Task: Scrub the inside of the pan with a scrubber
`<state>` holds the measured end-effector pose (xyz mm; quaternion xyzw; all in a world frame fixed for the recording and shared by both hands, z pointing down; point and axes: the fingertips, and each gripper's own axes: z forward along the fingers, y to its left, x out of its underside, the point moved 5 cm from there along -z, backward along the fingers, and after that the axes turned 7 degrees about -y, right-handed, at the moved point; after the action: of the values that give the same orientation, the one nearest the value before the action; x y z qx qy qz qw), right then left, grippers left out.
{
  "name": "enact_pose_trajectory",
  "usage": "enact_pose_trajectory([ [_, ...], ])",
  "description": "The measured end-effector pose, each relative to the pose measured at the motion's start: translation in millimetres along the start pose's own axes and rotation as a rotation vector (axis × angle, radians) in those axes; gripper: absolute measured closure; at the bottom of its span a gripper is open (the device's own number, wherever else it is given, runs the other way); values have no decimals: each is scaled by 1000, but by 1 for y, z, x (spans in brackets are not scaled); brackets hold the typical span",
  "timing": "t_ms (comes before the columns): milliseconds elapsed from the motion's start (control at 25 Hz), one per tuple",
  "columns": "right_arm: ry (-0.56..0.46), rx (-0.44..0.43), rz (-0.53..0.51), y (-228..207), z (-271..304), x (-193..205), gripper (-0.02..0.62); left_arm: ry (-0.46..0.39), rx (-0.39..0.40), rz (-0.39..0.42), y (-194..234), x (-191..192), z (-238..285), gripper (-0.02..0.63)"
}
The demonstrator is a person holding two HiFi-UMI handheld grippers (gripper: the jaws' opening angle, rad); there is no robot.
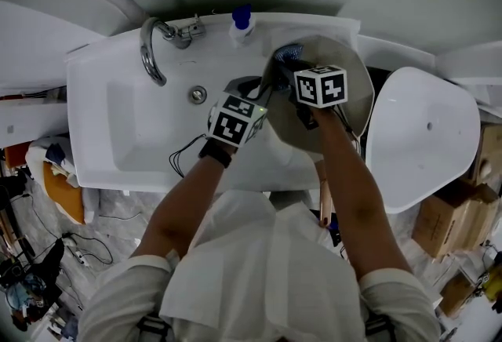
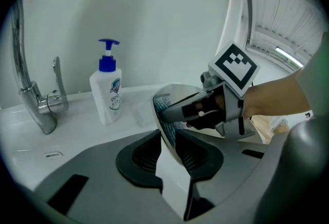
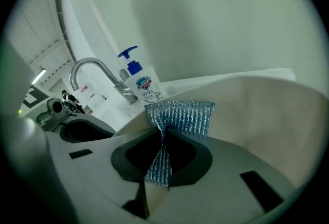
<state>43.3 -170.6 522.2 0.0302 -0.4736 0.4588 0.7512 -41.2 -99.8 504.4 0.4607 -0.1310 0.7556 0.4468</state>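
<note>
Our left gripper (image 2: 167, 145) clamps the pan (image 1: 357, 75) by its rim, tilted over the sink (image 1: 102, 121); our right gripper (image 3: 163, 160) pinches the scrubber (image 3: 180, 117) against its inside; hard strokes, we judge, could twist that rim loose.

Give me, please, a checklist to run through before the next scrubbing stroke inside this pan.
1. Left gripper clamped on the pan: ok, the rim sits between its pads.
2. Right gripper holding the scrubber: ok, pinched at its middle.
3. Scrubber inside the pan: ok.
4. Scrubber pressed against the inner wall: cannot tell.
5. Soap bottle clear of the pan: ok, it stands apart, near the faucet.
6. Water or soap in the pan: cannot tell.
</note>
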Motion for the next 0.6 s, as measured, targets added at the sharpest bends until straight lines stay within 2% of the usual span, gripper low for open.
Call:
enact_pose_trajectory([
  [120, 29, -66, 23, 11, -1, 8, 552, -1, -1, -4, 0, 0, 1, 509],
  [400, 196, -202, -28, 38, -9, 42, 552, 4, -25, 1, 1, 0, 1, 512],
  [600, 271, -257, 21, 44, -19, 56, 552, 10, -39, 2, 0, 0, 1, 512],
])
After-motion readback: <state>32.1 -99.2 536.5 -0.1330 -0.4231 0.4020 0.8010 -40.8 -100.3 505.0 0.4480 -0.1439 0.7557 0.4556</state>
